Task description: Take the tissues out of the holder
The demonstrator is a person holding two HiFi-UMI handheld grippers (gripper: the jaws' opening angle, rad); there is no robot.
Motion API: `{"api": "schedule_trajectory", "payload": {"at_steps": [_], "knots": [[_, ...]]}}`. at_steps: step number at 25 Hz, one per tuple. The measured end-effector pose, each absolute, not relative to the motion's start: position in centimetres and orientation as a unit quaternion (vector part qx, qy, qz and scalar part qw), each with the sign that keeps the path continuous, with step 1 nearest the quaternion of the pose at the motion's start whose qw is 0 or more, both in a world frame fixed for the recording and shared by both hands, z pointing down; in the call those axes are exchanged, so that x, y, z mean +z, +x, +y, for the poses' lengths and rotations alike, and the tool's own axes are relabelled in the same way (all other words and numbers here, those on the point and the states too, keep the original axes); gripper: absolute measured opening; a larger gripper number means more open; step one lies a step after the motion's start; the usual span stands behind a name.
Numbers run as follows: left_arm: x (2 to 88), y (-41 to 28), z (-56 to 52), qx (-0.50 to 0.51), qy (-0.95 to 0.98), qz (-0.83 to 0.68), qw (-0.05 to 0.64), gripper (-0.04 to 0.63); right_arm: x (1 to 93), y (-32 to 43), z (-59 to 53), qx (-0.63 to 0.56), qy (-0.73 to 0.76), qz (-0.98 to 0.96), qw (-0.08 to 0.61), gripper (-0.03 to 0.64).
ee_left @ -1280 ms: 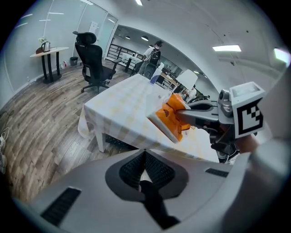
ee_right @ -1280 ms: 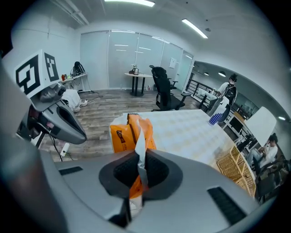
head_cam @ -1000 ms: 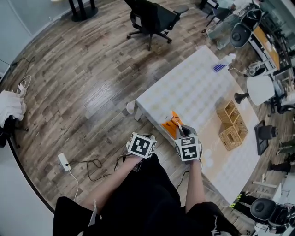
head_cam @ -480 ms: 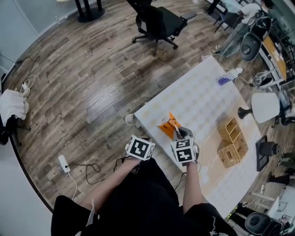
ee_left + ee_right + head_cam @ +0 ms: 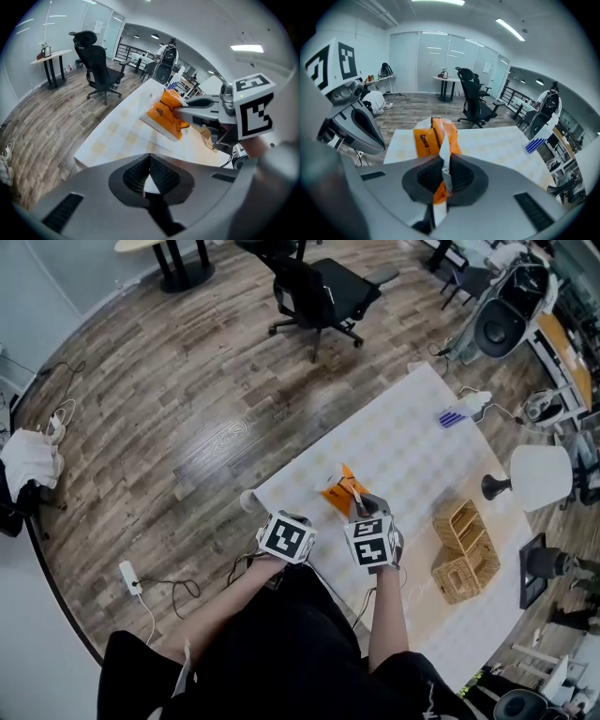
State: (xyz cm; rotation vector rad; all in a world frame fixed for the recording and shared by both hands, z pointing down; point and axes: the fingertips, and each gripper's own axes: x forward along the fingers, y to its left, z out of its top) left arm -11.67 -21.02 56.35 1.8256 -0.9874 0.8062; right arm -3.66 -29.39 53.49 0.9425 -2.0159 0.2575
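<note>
Two tools were in play. The L tool (image 5: 287, 536) hung at the bench's near edge, jaws pressed together w/ nothing between them, idle. Just right of it, the orange tissue pack (image 5: 339, 491) looked lifted off the bench (image 5: 403, 437), tilted, over its near-left part. It was pinched by a wrapper fold in the R tool (image 5: 359, 504), jaws clamped tight on the plastic. Further right, two wicker baskets (image 5: 462, 549) sat side by side on the bench, well apart from the pack. Prob. one is the holder, tho I couldn't tell which.

Judging from that, extraction looked done, w/ the pack clear of both baskets. What's left: prob. set the pack on bare bench & let go. Couldn't see whether more tissues lay in the baskets.
</note>
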Motion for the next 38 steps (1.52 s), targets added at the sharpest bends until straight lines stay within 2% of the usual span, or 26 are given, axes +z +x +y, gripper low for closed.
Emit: {"api": "schedule_trajectory", "payload": {"at_steps": [7,20,29,38], "knots": [[56.3,-10.7,-22.8,0.321,0.726,-0.410,0.449,-0.002,54.4,-2.3,-32.2,0.081,0.356,-0.811,0.457,0.014],[58.0,-12.2,-25.6,0.315,0.717,-0.419,0.459,-0.002,55.8,-4.2,-35.7,0.010,0.266,-0.822,0.503,0.015],[58.9,-13.1,-27.4,0.318,0.716,-0.411,0.466,-0.002,58.0,-6.4,-35.7,0.006,0.216,-0.816,0.536,0.014],[59.5,-13.0,-27.2,0.314,0.714,-0.398,0.483,-0.002,60.1,-7.0,-34.9,0.072,0.195,-0.800,0.564,0.014]]}}
